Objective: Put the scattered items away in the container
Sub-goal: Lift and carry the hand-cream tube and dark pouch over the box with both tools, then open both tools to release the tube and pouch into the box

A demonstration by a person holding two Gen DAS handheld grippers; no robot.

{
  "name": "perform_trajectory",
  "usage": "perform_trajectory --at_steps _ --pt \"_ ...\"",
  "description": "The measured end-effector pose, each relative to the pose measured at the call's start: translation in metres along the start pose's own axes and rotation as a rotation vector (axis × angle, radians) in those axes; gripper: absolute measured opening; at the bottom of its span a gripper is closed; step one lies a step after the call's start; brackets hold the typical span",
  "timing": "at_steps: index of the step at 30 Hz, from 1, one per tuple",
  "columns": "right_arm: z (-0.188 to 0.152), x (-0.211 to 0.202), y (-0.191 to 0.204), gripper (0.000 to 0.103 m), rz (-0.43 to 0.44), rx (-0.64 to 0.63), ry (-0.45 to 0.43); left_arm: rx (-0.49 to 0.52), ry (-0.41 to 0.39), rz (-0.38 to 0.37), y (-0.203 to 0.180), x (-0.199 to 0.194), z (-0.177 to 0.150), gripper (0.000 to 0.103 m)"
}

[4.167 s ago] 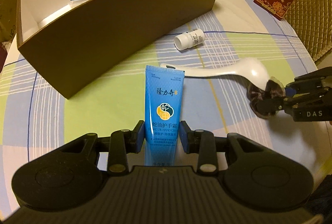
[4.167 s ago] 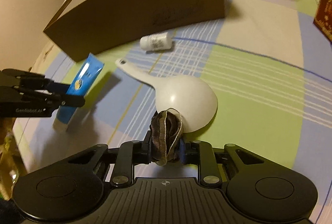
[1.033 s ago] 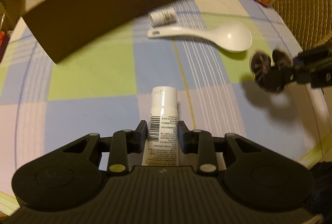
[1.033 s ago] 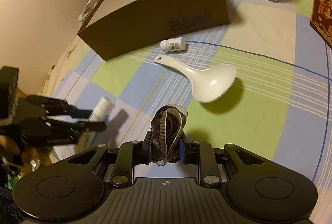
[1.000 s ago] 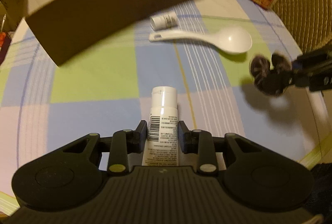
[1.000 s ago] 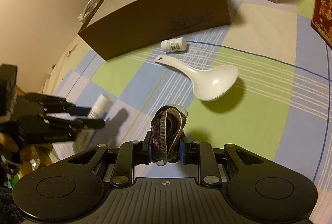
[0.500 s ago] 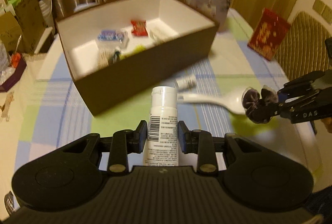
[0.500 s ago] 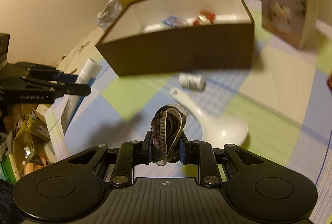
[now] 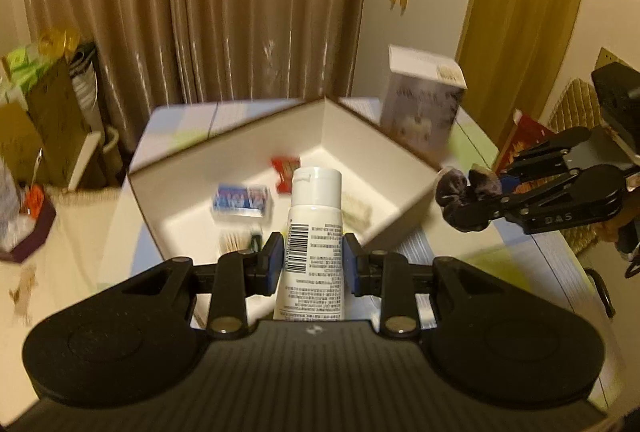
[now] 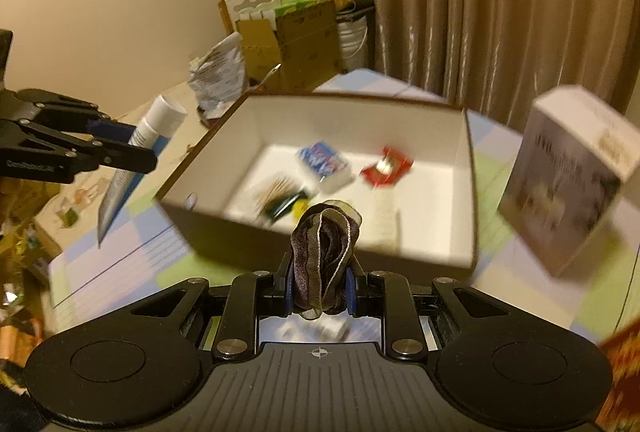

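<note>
left gripper [image 9: 313,259] clamped on one hand cream tube [image 9: 316,228] (cap forward) above box [image 9: 404,152] | right gripper [image 10: 320,284] pinching one scrunchie [image 10: 325,252] beside box rim | box contents: two packets, remainder blurred

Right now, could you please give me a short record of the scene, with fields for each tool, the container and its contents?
left tool: shut on hand cream tube, cap pointing forward, above the box's near edge
right tool: shut on scrunchie, short of the box
container: brown box, white inside, open top
contents: blue-and-white pack, red packet, toothpicks; the rest is too blurred to name
beside box: white carton
</note>
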State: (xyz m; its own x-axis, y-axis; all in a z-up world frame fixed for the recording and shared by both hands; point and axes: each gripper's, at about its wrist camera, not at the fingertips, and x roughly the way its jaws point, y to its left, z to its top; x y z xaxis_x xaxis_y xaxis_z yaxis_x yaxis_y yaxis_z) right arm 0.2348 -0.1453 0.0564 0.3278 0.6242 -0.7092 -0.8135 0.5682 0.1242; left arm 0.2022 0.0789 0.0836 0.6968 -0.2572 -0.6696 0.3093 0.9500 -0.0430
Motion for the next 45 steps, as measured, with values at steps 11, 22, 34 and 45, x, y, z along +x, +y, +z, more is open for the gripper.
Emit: perform_trajectory --at_steps 11,22,34,45 --pt "0.060 0.069 -0.051 0.026 -0.053 -0.017 0.061 -0.025 0.073 0.074 0.051 0.095 0.047 0.026" --pt "0.065 0.144 -0.083 0.026 -0.083 -0.137 0.179 -0.102 0.230 0.199 0.087 0.185 0.042 0.026" --pt "0.068 0.167 -0.092 0.026 -0.074 -0.193 0.188 -0.086 0.335 0.329 0.097 0.236 0.028 0.028" --pt "0.066 0.172 -0.091 0.026 -0.089 -0.233 0.175 -0.070 0.263 0.313 0.094 0.219 0.037 0.035"
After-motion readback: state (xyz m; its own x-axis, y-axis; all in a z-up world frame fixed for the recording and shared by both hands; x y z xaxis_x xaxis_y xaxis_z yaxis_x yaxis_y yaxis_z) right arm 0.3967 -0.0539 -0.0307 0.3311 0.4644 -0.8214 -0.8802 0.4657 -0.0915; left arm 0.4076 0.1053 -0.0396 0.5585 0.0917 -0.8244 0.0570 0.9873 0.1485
